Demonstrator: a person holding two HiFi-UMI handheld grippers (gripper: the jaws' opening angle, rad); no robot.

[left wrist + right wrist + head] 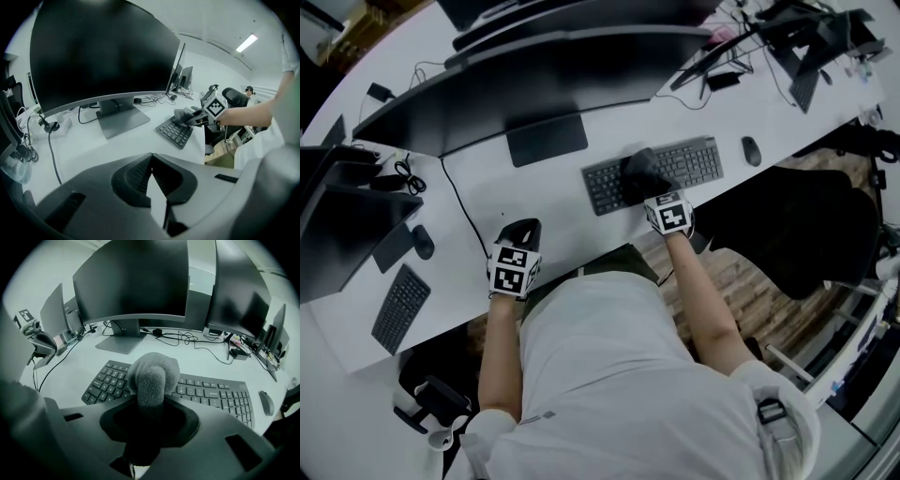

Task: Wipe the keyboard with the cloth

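Note:
A dark keyboard (694, 161) lies on the white desk (534, 192) in front of the big monitor. A grey fluffy cloth (639, 171) rests on the keyboard's middle-left keys, and my right gripper (645, 185) is shut on it. In the right gripper view the cloth (152, 373) bulges out of the jaws over the keyboard (211, 397). My left gripper (523, 228) hovers near the desk's front edge, well left of the keyboard, shut and holding nothing. In the left gripper view the jaws meet at the left gripper (151, 157), with the keyboard (177, 132) and cloth (183, 115) far to the right.
A wide curved monitor (534, 84) on a flat stand (547, 139) is behind the keyboard. A mouse (751, 150) lies right of it. A second keyboard (400, 307) and mouse (423, 242) lie at left. A black cable (461, 208) crosses the desk. A black chair (797, 230) stands at right.

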